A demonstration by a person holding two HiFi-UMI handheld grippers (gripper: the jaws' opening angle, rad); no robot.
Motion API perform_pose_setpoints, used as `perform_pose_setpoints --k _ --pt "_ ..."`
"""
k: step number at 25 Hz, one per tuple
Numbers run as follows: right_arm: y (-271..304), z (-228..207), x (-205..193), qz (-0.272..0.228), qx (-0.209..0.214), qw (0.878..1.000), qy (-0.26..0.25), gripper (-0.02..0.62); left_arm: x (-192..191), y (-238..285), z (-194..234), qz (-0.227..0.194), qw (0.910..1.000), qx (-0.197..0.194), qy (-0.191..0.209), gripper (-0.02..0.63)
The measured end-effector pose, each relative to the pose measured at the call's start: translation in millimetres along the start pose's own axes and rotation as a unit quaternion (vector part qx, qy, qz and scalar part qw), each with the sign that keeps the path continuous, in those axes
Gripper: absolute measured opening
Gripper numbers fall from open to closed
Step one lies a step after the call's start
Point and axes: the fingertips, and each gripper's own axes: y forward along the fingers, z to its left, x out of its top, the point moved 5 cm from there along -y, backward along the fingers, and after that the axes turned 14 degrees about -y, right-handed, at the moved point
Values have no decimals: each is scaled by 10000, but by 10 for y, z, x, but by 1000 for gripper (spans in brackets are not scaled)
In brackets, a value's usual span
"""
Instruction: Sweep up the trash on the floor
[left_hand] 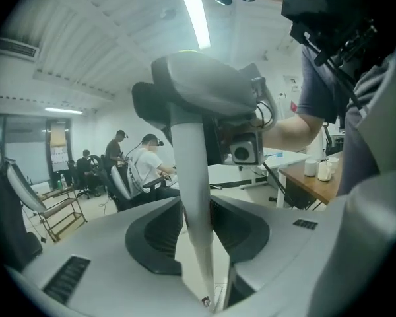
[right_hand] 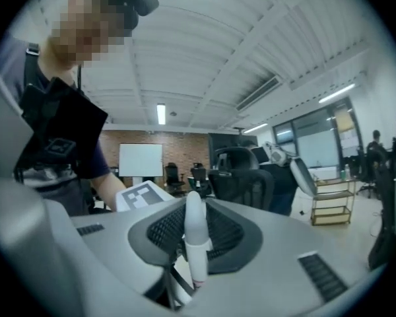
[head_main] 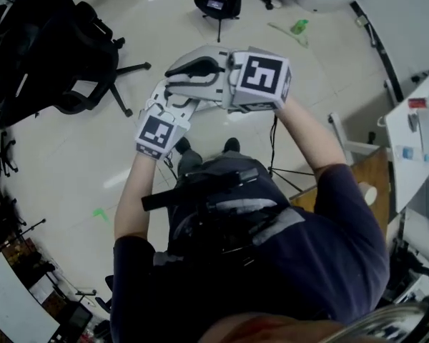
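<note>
A white handle [left_hand: 190,177] runs up between the wide jaws of my left gripper [left_hand: 197,211] with a gap on each side, so that gripper is open. Higher up, the same handle ends in the other gripper's grey head [left_hand: 211,88]. My right gripper [right_hand: 193,220] is shut on the handle's rounded white end [right_hand: 195,233], which sticks out between its dark pads. Both grippers are raised in front of the person's chest, left gripper [head_main: 173,106] just under right gripper [head_main: 194,70]. A green piece of trash [head_main: 299,26] lies on the floor far ahead, beside a thin stick [head_main: 282,33].
Black office chairs stand at the left [head_main: 79,56] and at the far middle [head_main: 222,4]. A white desk [head_main: 415,141] and a wooden table [head_main: 368,181] are at the right. A small green mark [head_main: 100,214] is on the floor. Seated people [left_hand: 148,164] are far off.
</note>
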Motion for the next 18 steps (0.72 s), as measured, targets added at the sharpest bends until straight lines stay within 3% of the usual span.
perform_pose_setpoints --k 4,6,9,14,18 --pt "82 47 22 9 753 9971 -49 95 -21 -49 -77 115 9991 -362 210 89" --pt "151 22 -35 201 1000 9948 42 95 -61 -80 -27 114 9983 -561 48 87" --pt "299 -66 -99 353 1078 9932 249 95 -135 -118 121 90 9959 -835 -337 81" --pt "364 -128 -198 551 1244 9890 575 95 -222 -101 201 32 9898 -1350 -454 80" --pt "405 -244 -290 621 1299 9866 772 97 -269 -40 339 -135 9865 -1403 -834 80"
